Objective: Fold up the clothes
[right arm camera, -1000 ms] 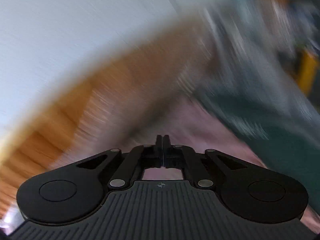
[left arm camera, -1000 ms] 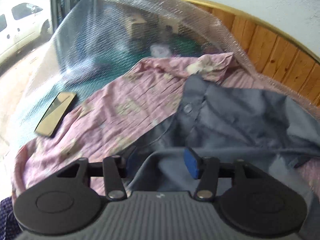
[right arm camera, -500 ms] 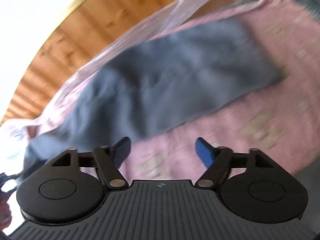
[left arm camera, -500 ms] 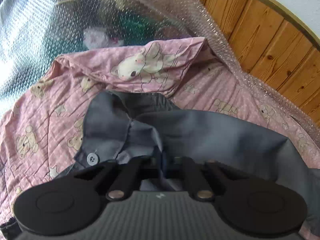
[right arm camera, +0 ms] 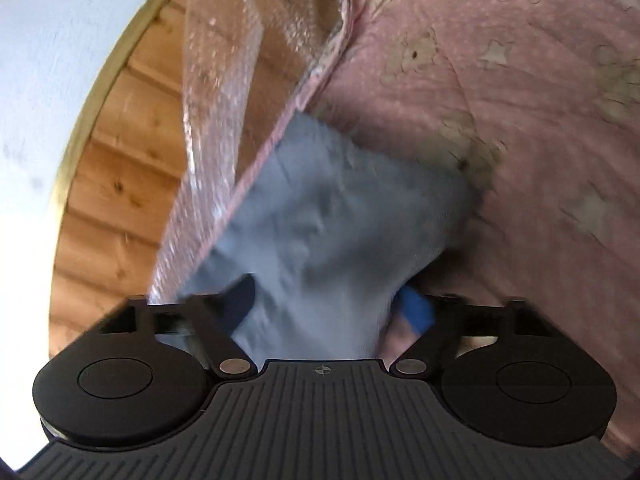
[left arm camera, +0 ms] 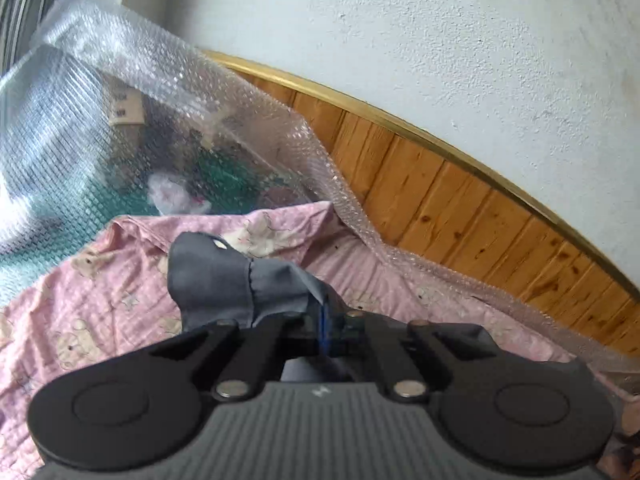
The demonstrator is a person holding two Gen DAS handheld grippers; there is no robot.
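The left gripper (left arm camera: pixel 322 314) is closed tight on a fold of the grey shirt (left arm camera: pixel 216 280), above the pink blanket (left arm camera: pixel 100 304). The right gripper (right arm camera: pixel 328 306) has just been closing. Its jaws stand apart around the shirt's other end, perhaps not yet pressing.

place: home, bedroom | evidence: pink teddy-bear bedsheet (left arm camera: pixel 120 304) spread flat | behind sheet: pine-panelled wainscot (left arm camera: pixel 460 208) with brass-coloured trim, white rough-plaster wall (left arm camera: pixel 400 32) above | at sheet's far edge: bubble wrap (left arm camera: pixel 120 80) over household clutter
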